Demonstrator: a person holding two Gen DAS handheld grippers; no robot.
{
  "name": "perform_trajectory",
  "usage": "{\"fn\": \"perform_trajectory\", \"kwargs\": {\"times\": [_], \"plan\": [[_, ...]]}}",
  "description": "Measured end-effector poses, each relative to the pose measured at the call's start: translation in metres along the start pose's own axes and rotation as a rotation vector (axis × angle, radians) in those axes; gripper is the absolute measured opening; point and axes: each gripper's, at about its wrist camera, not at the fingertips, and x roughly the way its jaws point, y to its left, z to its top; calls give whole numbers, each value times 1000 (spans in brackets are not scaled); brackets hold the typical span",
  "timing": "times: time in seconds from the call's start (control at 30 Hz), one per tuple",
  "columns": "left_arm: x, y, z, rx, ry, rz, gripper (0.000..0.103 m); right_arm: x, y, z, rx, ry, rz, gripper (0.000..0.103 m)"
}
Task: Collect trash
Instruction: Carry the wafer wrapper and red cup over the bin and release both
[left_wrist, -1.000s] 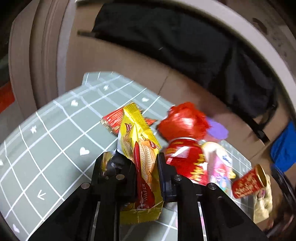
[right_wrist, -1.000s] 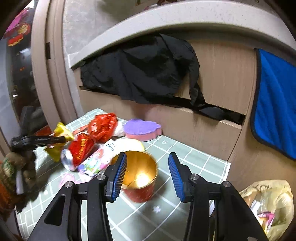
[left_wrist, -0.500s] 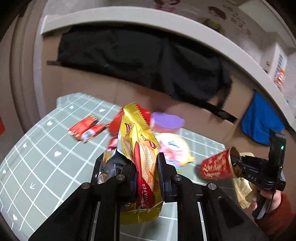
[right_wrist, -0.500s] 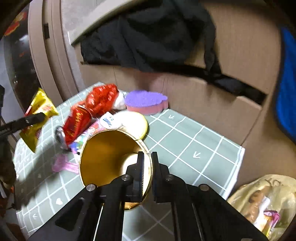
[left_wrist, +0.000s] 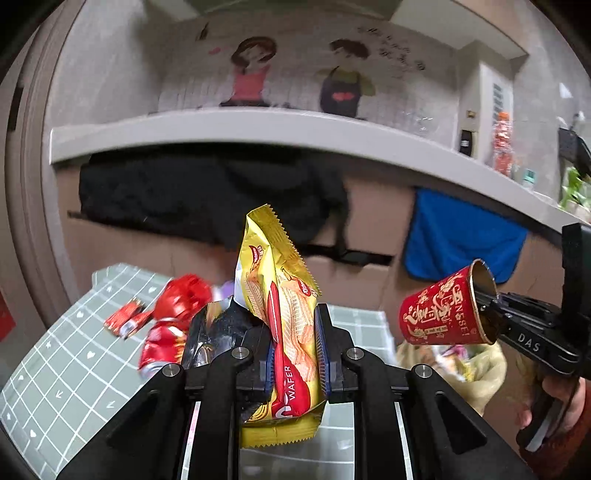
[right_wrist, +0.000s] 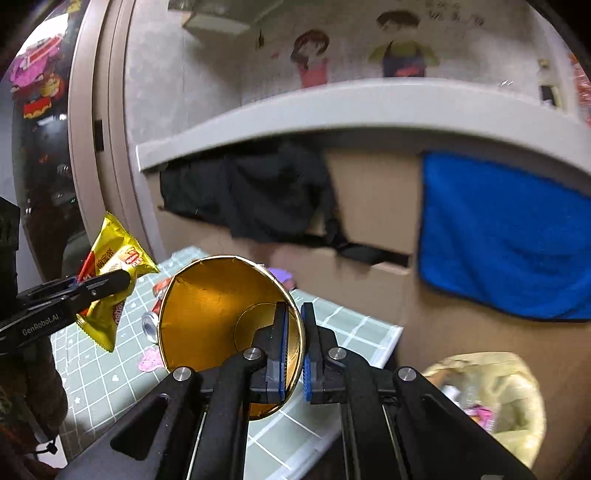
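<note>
My left gripper (left_wrist: 294, 350) is shut on a yellow wafer wrapper (left_wrist: 284, 314), lifted above the green grid mat (left_wrist: 66, 369). The right wrist view shows that wrapper (right_wrist: 110, 280) clamped at the left. My right gripper (right_wrist: 293, 343) is shut on the rim of a red paper cup with a gold inside (right_wrist: 218, 306), one finger inside the cup and one outside. In the left wrist view the red cup (left_wrist: 443, 306) hangs in the air at the right, above a yellowish trash bag (left_wrist: 476, 369). A crushed red can (left_wrist: 159, 343) and red wrappers (left_wrist: 125, 317) lie on the mat.
The trash bag (right_wrist: 491, 395) sits open on the floor right of the mat. Behind stand cardboard boxes (right_wrist: 373, 206) with black cloth (right_wrist: 258, 195) and a blue towel (right_wrist: 506, 236) draped over them, under a grey shelf (right_wrist: 332, 107). A pink scrap (right_wrist: 149, 360) lies on the mat.
The right gripper closed on the cup's rim and lifted it off the mat. The left gripper rose and swung right with the wafer wrapper, both nearing the bag.
</note>
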Motion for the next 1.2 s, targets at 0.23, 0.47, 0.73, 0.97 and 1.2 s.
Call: {"fn": "perform_trajectory", "kwargs": {"times": [0.23, 0.47, 0.73, 0.97, 1.2], "plan": [[-7, -82, 9, 68, -37, -102, 19, -84, -41, -2, 8, -97, -155, 5], [13, -153, 10, 129, -25, -218, 19, -134, -86, -11, 57, -138, -281, 6], [38, -187, 2, 139, 10, -279, 19, -147, -120, -30, 104, -120, -349, 6], [55, -198, -5, 144, 45, -304, 19, -144, -130, -44, 134, -101, -367, 6], [77, -206, -11, 151, 84, -330, 19, -134, -140, -51, 159, -82, -370, 6]]}}
